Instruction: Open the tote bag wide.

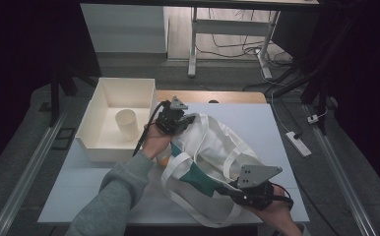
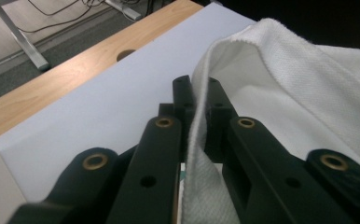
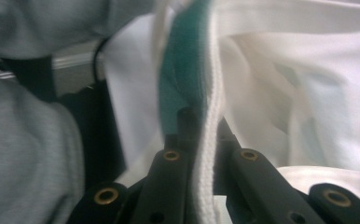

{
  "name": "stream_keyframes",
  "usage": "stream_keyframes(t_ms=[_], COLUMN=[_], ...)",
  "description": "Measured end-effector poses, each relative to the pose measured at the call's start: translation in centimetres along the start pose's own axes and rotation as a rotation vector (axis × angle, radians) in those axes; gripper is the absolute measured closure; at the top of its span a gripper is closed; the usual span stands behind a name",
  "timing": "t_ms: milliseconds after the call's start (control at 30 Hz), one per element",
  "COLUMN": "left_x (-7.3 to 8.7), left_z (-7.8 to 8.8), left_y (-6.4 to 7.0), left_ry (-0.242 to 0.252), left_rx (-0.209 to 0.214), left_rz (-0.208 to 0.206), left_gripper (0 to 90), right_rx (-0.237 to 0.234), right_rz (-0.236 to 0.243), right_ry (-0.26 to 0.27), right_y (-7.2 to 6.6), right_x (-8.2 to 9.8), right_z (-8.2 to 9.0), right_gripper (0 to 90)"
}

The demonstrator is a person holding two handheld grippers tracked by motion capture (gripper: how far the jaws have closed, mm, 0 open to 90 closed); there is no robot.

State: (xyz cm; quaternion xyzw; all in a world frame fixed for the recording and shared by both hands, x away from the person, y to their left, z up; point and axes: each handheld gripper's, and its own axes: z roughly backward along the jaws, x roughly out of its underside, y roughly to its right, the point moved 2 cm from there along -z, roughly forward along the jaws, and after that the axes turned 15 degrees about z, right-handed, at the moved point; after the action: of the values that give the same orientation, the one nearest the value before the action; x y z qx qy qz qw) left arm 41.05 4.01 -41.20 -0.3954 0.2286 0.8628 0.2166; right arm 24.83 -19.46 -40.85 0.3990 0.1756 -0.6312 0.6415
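While the left gripper point(image 1: 190, 119) and right gripper point(image 1: 227, 188) each pinch the white bag's point(image 1: 212, 147) rim, its mouth is being held apart near the table's point(image 1: 276, 128) front edge; next, spread it wider

White open box point(image 1: 110, 115) on tabletop point(image 1: 257, 123) far left, pale cup point(image 1: 127, 124) upright inside; wooden strip point(image 1: 212, 97) along tabletop far edge, round hole in it; desk legs point(image 1: 193, 46) and cables on floor beyond; power strip point(image 1: 298, 143) on floor right of tabletop
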Motion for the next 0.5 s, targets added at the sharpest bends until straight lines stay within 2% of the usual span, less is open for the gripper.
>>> stream_keyframes(t_ms=[167, 333, 500], left_x=[0.3, 1.2, 1.9], left_z=[-0.8, -1.2, -1.4], left_y=[0.1, 0.3, 0.0], left_ry=[-0.008, -0.016, -0.027], left_rx=[-0.011, -0.042, -0.044], left_rz=[-0.002, -0.030, -0.024], left_gripper=[86.5, 86.4, 86.4], right_rx=[-0.034, -0.085, -0.106], right_rz=[-0.070, -0.079, -0.101], right_ry=[-0.019, -0.083, -0.141], right_y=[1.1, 0.8, 0.6], right_x=[1.9, 3.2, 4.4], right_z=[-1.7, -4.3, -6.7], right_gripper=[86.7, 86.7, 86.7])
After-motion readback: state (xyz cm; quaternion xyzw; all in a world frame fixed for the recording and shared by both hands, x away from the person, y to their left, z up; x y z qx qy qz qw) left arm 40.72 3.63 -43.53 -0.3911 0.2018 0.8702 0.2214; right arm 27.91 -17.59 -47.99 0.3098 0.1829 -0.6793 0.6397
